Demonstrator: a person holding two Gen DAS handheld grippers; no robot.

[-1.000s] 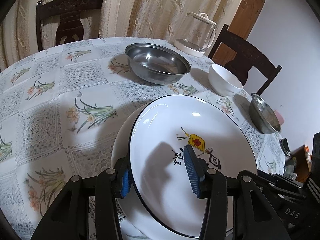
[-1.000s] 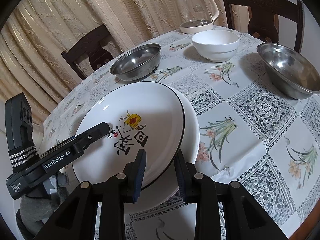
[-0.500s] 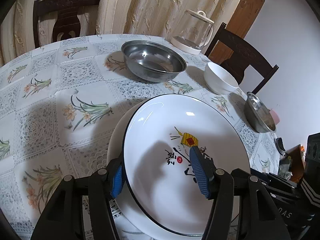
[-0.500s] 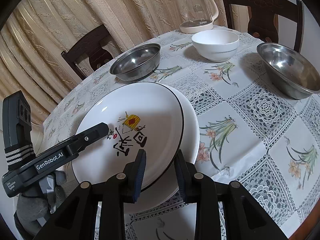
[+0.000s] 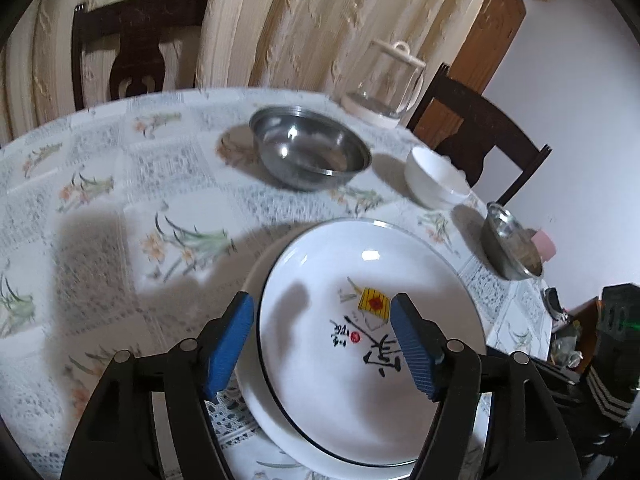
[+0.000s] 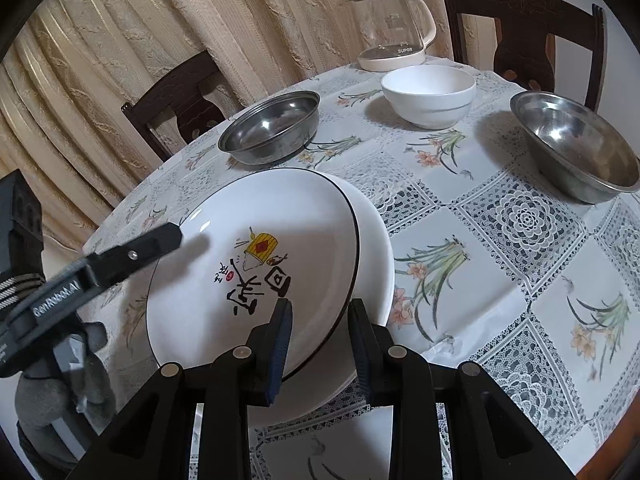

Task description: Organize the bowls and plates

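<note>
Left gripper lets go: painted plate now stacked

The painted plate (image 6: 256,268) sits nested on the plain white plate (image 6: 374,248) at the near edge of the table (image 6: 516,216), a little off-centre so the lower rim shows on one side. The left gripper (image 5: 322,344), closed on the plate's rim 1 second ago, now has its blue pads (image 5: 228,344) spread wide with nothing between them, and it has pulled back above the plate. The right gripper (image 6: 320,344) has not moved; its jaws straddle the near rims of both plates with a narrow gap, and whether they actually pinch the rims cannot be told. So 2 plates look stacked, and what remains is the white bowl (image 6: 428,96) and 2 steel bowls (image 6: 272,128) (image 6: 576,148), all standing apart beyond the stack.
</note>
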